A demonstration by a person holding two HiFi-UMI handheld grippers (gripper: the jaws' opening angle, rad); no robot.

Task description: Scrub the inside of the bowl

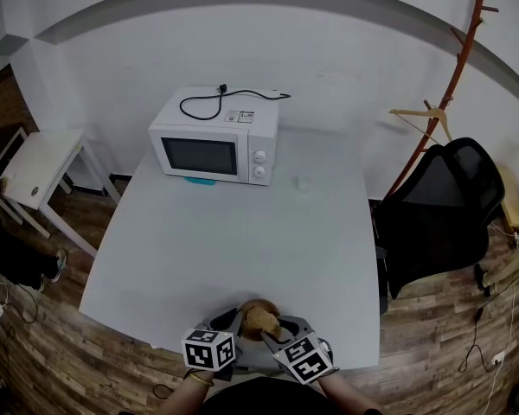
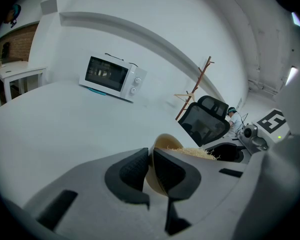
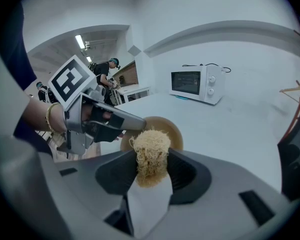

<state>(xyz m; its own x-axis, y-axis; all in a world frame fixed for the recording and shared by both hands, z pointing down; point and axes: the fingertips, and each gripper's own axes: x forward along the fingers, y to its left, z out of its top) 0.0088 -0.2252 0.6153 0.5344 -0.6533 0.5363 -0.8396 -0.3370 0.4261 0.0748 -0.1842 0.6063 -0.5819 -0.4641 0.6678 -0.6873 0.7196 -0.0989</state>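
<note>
The table carries only the microwave at its far side; the work sits at the near edge. The bowl is there, tilted with its mouth toward the right gripper. The left gripper is clenched on the bowl's rim, one jaw inside and one outside. The right gripper is clamped on a fibrous scrubber, which sits at the bowl's mouth. Judgement: grasp and positioning are complete and the scrubbing stroke is at hand or under way. The share of the inside already covered cannot be told, since no soil or foam shows. The head view gives the layout, but the grippers cover most of the bowl. The left gripper view shows the pinch on the rim and scrubber fibres just past it, not the bowl's inside. Only the right gripper view shows the open inside, partly masked by the scrubber; contact cannot be confirmed.
</note>
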